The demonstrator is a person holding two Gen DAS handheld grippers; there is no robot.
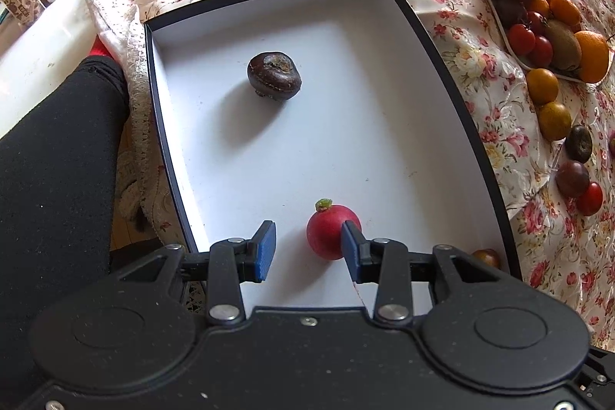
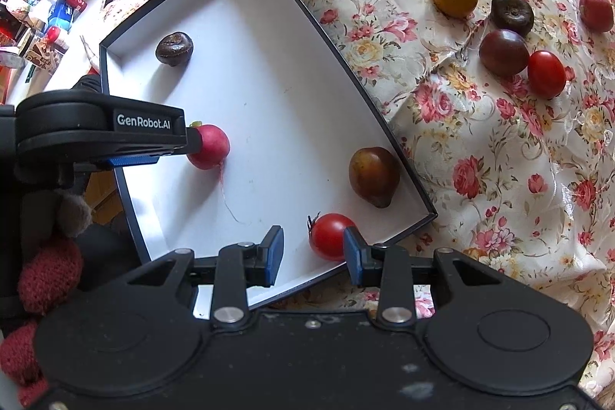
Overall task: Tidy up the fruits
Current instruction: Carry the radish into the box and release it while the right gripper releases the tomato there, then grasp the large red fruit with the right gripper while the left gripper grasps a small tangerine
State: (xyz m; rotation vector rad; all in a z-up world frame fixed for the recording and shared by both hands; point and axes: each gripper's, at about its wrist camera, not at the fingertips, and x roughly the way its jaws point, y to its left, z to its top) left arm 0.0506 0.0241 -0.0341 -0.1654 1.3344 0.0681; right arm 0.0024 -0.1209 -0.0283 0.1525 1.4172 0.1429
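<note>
Box (image 1: 453, 95): a shallow white tray with a dark rim, set on the floral cloth (image 2: 480, 148) as the sorting place; four items lie in it, well apart.
Left gripper (image 1: 308, 248): jaws open, nothing pinched; the radish (image 1: 326, 233) lies on the box floor beside the right pad (touching it or just short of it, I cannot tell).
Right gripper (image 2: 314, 250): jaws parted, empty; the cherry tomato (image 2: 328, 235) rests by the box's near corner, against one pad's side.
Brown fruit (image 2: 373, 176): lying near the rim.
Dark fruit (image 1: 273, 75): far end.
Remaining: plate (image 1: 499, 22) heaped, loose fruit beside it, likely next.
</note>
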